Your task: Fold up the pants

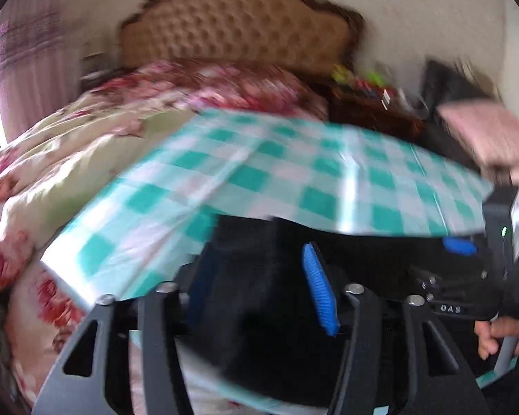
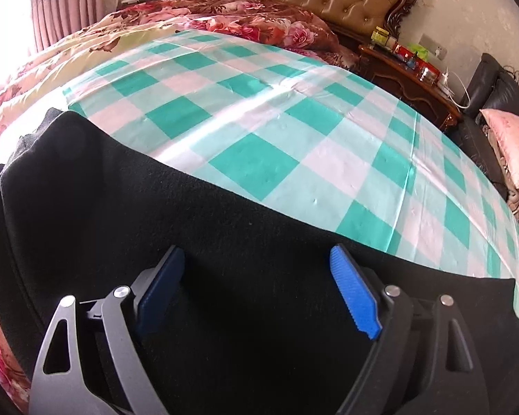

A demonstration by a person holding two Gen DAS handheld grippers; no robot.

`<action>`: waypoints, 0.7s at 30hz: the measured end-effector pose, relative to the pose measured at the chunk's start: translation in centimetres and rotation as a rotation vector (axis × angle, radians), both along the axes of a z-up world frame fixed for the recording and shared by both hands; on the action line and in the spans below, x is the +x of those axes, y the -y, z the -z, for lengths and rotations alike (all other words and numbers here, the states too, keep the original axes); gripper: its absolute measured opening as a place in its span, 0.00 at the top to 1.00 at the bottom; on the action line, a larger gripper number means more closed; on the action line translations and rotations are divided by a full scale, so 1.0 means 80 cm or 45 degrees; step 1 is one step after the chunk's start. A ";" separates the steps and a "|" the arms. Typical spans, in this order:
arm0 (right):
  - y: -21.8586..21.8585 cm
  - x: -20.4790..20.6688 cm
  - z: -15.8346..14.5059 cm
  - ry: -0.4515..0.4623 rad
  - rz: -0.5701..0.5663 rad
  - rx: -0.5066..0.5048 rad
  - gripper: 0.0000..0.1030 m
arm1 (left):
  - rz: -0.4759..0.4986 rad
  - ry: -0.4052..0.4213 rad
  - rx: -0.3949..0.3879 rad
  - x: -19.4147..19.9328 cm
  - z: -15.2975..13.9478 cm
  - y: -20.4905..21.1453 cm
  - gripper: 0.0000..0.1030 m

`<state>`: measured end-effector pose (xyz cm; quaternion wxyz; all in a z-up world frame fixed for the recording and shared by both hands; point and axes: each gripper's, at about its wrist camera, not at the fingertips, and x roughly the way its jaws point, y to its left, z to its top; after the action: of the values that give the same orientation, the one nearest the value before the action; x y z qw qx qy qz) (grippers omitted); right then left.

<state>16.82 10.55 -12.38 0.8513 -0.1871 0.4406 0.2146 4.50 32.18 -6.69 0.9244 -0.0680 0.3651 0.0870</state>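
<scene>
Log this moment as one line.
pants: black, flat on checked cloth | left tool: open, above pants | right tool: open, above pants

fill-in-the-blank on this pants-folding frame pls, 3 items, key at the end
1. The pants lying on the checked cloth are ____ in colour.
2. The cloth's checks are white and ____.
3. In the right wrist view, the right gripper has its jaws ____, with the blue pads not pressing on the fabric below them.

Missing words: black; green; open
</scene>
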 end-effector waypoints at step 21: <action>0.005 0.002 0.000 -0.049 0.006 0.021 0.02 | -0.081 -0.072 -0.251 0.037 0.027 -0.011 0.82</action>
<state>16.96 10.19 -12.35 0.8447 -0.1749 0.4556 0.2196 7.47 33.06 -8.88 0.8994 -0.1676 0.3955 0.0817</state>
